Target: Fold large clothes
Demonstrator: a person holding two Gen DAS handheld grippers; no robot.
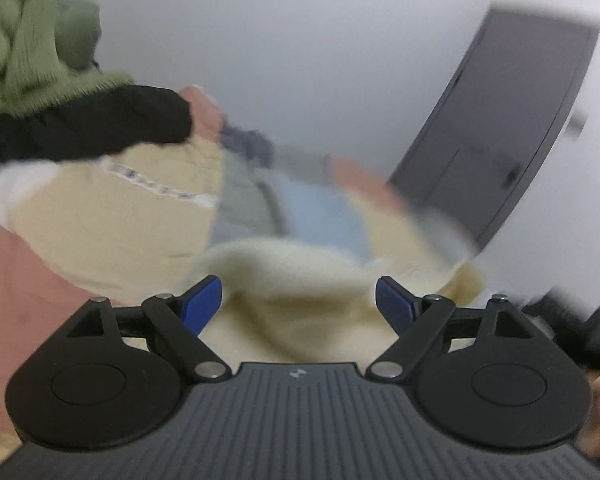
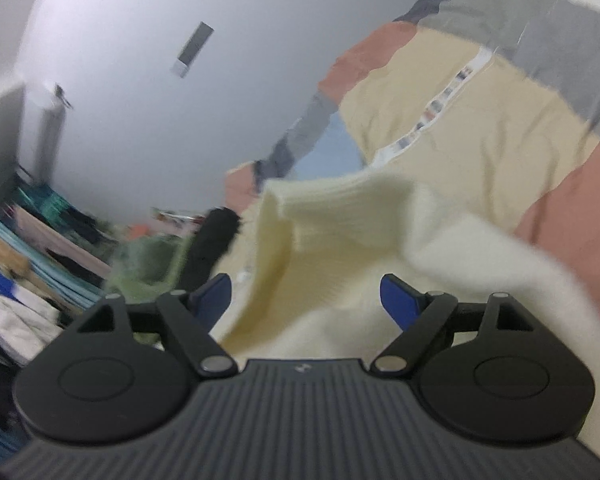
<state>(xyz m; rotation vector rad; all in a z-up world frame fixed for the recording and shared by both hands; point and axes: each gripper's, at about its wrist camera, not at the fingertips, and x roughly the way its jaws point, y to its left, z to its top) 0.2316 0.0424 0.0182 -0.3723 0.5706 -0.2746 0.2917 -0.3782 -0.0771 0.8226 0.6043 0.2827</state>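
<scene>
A cream fuzzy knit garment (image 1: 296, 280) lies bunched right in front of my left gripper (image 1: 298, 300), whose blue-tipped fingers (image 1: 204, 300) stand wide apart around the cloth without pinching it. In the right wrist view the same cream garment (image 2: 332, 248), with a ribbed hem or cuff, fills the space between the spread fingers of my right gripper (image 2: 306, 300). Both views are blurred by motion.
The garment rests on a patchwork bedspread (image 1: 100, 216) of beige, pink, grey and light blue panels (image 2: 480, 120). A green knit (image 1: 24, 32) and a black garment (image 1: 84, 124) lie at the left. A dark door (image 1: 512, 120) stands at the right. A heap of clothes (image 2: 28, 256) lies at the far left.
</scene>
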